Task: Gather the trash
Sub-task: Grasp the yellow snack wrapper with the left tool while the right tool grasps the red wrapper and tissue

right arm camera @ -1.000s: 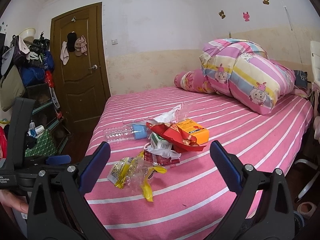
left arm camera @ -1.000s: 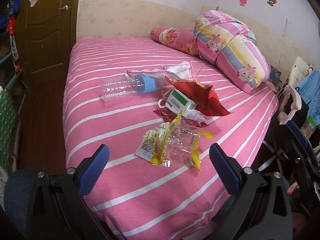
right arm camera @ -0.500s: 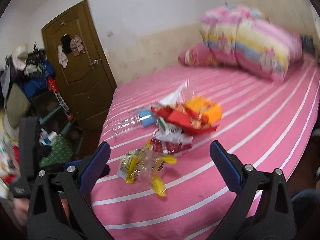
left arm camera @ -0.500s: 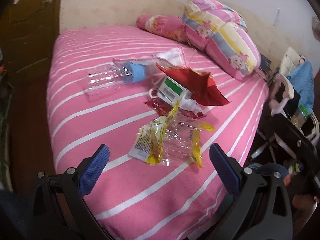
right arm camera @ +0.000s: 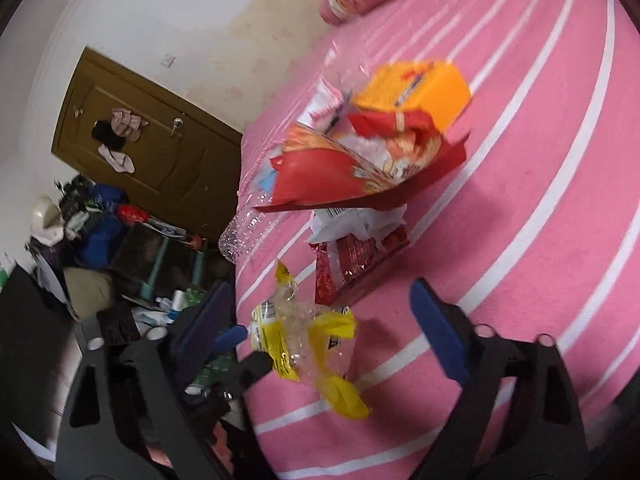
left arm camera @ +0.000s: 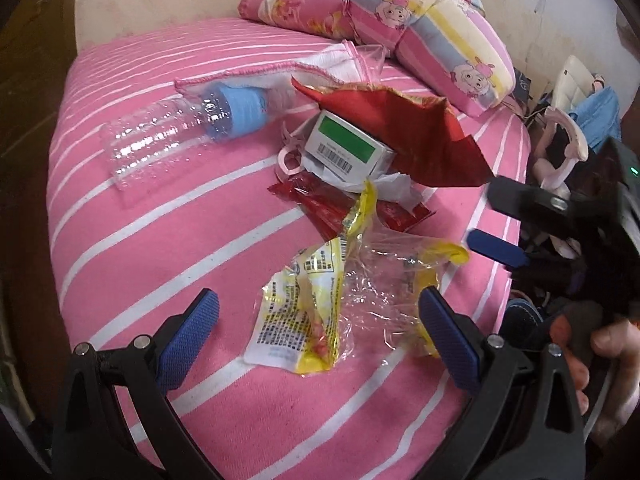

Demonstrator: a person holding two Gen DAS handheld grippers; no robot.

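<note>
Both grippers have dropped toward the yellow-and-clear wrapper [left arm camera: 344, 300] near the bed's [left arm camera: 168, 248] near edge. The left gripper [left arm camera: 316, 332] is spread wide around it without touching, and the right gripper [right arm camera: 320, 316] has tilted over, its jaws just narrowing, nothing pinched. A grab looks close; bare sheet lies left, while the bottle [left arm camera: 176, 128], green box [left arm camera: 346, 150] and red packets [left arm camera: 400, 136] crowd farther back.

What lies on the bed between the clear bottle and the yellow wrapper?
Only bare striped sheet. The left wrist view shows the bottle apart from the yellow wrapper, with nothing lying between them.
</note>
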